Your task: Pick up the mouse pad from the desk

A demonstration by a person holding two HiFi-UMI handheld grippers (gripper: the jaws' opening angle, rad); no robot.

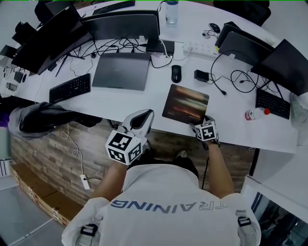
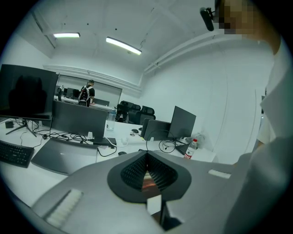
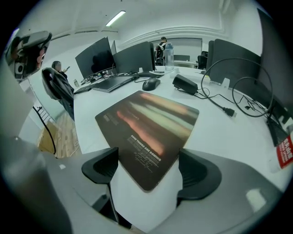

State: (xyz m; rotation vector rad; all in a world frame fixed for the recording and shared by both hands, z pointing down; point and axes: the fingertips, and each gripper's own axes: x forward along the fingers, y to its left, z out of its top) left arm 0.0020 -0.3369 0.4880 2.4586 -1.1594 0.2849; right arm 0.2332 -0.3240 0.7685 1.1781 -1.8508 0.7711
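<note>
Right gripper view: right claw (image 3: 149,165) jaws wide apart, not closed on anything. One mouse pad (image 3: 149,124) flat on white surface (image 3: 219,137), near corner between those jaws. Head view: left claw (image 1: 142,118) jaws together, empty, off surface's near edge, left of right claw. One mouse (image 1: 176,73) beyond pad. One closed laptop (image 1: 121,70) ahead of left claw. Two keyboards: one (image 1: 70,88) far left, one (image 1: 273,103) right of right claw. Two bottles (image 1: 172,12) (image 1: 255,114).

Water bottle (image 1: 172,10) cropped by top edge, mouse pad (image 3: 151,123) fine print too small to read
</note>
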